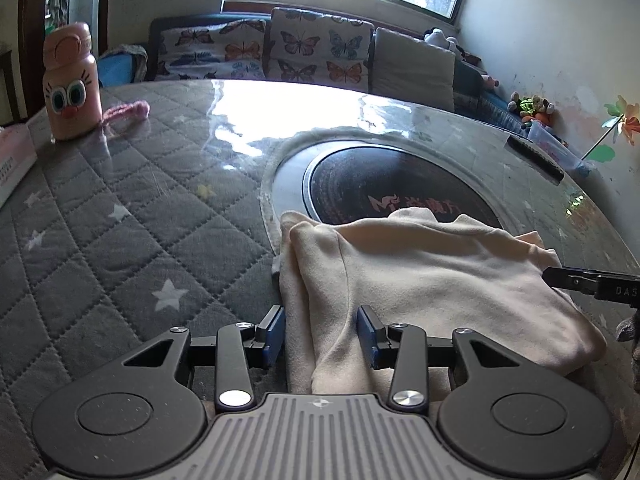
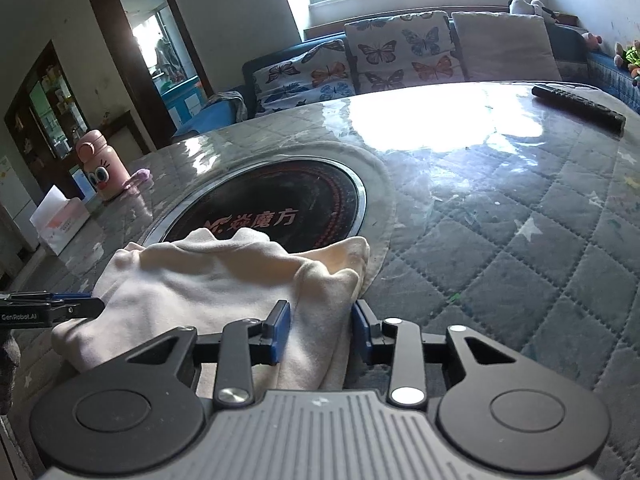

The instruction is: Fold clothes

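Observation:
A cream garment (image 1: 432, 276) lies bunched and partly folded on the quilted table, its far edge over the dark round cooktop (image 1: 384, 188). My left gripper (image 1: 322, 334) is open, its blue pads on either side of the garment's left fold. My right gripper (image 2: 320, 330) is open too, straddling the garment's (image 2: 208, 280) right fold. The right gripper's tip (image 1: 588, 284) shows at the garment's right edge in the left wrist view. The left gripper's tip (image 2: 52, 306) shows at its left edge in the right wrist view.
A pink cartoon bottle (image 1: 70, 84) and a pink fuzzy item (image 1: 128, 112) stand at the table's far left, beside a white box (image 2: 60, 224). A black remote (image 2: 578, 106) lies at the far right. A sofa with butterfly cushions (image 1: 280, 48) runs behind the table.

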The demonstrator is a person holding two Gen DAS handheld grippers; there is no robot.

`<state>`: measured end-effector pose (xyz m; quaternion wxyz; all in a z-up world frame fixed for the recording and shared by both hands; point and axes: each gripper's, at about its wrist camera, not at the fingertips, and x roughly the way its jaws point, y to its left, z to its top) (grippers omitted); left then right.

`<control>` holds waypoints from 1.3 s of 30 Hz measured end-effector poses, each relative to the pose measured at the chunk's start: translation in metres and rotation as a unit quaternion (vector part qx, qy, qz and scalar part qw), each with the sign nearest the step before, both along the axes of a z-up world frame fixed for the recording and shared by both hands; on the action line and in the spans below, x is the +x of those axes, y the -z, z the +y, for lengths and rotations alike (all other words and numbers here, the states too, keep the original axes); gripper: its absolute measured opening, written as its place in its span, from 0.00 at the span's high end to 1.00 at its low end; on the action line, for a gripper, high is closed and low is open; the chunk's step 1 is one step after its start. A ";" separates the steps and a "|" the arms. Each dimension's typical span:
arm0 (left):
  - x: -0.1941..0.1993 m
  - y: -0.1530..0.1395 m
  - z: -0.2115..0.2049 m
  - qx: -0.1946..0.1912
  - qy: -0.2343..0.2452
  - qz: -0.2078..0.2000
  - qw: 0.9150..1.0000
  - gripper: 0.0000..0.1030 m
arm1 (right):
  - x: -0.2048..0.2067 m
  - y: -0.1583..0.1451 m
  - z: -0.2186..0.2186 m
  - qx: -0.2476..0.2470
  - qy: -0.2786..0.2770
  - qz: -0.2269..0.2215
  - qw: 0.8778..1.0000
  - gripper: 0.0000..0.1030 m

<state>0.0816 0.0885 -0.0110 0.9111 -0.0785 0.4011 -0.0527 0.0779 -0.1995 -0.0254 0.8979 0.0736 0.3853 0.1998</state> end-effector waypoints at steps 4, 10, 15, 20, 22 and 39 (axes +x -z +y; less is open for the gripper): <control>0.002 0.000 -0.004 0.002 0.001 0.003 1.000 0.66 | 0.001 0.001 0.003 0.004 -0.007 0.002 1.000 0.76; 0.002 -0.002 -0.010 0.005 0.003 -0.003 1.000 0.82 | -0.002 -0.002 0.007 0.007 -0.009 -0.002 1.000 0.90; -0.005 -0.008 -0.007 0.000 -0.008 -0.014 1.000 0.85 | -0.006 -0.012 0.009 0.009 -0.012 -0.011 1.000 0.91; -0.020 -0.023 0.001 -0.005 -0.019 -0.042 0.999 0.86 | -0.008 -0.036 0.028 0.001 -0.041 -0.038 0.998 0.92; -0.026 -0.029 0.008 -0.009 -0.027 -0.053 0.998 0.86 | -0.005 -0.045 0.043 -0.005 -0.060 -0.048 0.997 0.92; -0.057 -0.087 0.128 0.021 -0.166 -0.131 0.977 0.86 | 0.061 -0.095 0.189 -0.003 -0.193 -0.104 0.976 0.92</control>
